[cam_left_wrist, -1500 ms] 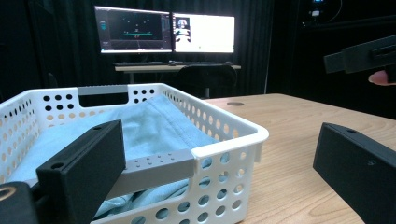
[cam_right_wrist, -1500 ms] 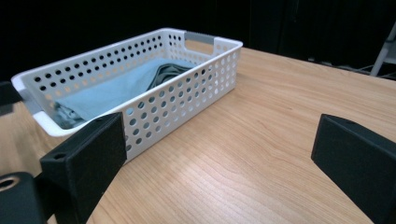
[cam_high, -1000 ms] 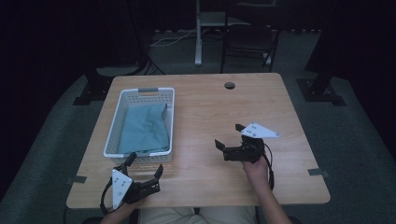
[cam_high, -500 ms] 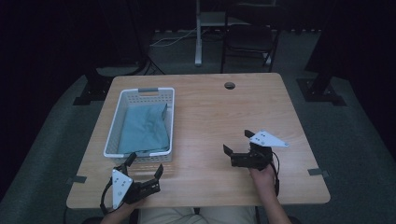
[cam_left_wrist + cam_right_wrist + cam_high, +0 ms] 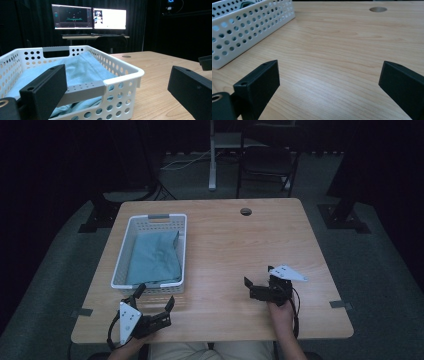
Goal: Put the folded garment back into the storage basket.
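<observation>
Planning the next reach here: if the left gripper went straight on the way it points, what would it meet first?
Most likely the near wall of the white basket: the left gripper, jaws open, faces it from close by, with the teal cloth behind that wall.

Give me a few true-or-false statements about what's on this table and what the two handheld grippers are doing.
1. A blue-green cloth lies inside the white basket. True.
2. The left gripper is clamped on the basket's rim. False: its jaws stand open just short of the basket's near end, holding nothing.
3. The right gripper is open over bare wood. True.
4. The basket sits on the right half of the table. False: it sits on the left half.
5. A round hole is near the table's far edge. True.
6. The cloth hangs over the basket's side onto the table. False: it stays within the walls.
</observation>
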Motion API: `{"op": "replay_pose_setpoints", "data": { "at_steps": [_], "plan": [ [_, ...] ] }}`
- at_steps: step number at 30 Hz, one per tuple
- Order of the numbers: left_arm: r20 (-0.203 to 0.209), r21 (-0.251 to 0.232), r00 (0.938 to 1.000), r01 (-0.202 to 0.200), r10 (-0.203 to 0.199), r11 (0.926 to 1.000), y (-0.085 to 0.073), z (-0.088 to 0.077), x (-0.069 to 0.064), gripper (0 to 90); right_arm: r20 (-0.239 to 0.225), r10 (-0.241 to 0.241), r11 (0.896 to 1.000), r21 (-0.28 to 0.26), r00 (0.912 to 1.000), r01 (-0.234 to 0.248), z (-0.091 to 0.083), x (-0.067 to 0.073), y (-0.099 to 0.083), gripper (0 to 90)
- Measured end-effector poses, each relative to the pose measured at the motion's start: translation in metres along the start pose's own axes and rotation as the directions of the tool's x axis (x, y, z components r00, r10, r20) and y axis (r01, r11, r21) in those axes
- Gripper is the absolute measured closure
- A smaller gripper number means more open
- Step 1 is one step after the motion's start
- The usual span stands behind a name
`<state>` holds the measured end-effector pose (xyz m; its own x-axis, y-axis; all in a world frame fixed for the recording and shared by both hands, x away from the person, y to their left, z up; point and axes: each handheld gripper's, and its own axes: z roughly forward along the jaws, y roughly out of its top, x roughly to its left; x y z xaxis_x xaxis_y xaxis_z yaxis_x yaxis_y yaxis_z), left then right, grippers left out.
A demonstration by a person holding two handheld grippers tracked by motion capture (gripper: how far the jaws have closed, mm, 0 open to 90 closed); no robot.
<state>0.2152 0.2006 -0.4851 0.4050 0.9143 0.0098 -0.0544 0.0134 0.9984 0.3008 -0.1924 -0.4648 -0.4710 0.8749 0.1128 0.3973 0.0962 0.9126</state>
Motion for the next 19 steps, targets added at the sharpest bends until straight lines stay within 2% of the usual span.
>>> {"op": "replay_pose_setpoints", "data": {
  "at_steps": [4,6,19],
  "plan": [
    [0.0,-0.001,1.0,0.0,0.0,1.0,0.0,-0.0001,0.0,3.6,0.006,0.022,1.0,0.018,0.9997,-0.022,0.003,-0.0027,-0.0011,3.5],
    [0.0,-0.002,1.0,0.001,-0.001,1.0,-0.0001,-0.0003,0.0001,3.6,-0.007,0.026,1.0,0.017,0.9996,-0.025,0.0035,-0.0032,-0.0011,3.5],
    [-0.001,-0.003,1.0,0.004,-0.004,1.0,-0.0001,-0.0003,0.0002,3.6,-0.01,0.017,1.0,0.021,0.9998,-0.016,0.0039,-0.0021,-0.0011,3.5]
  ]
}}
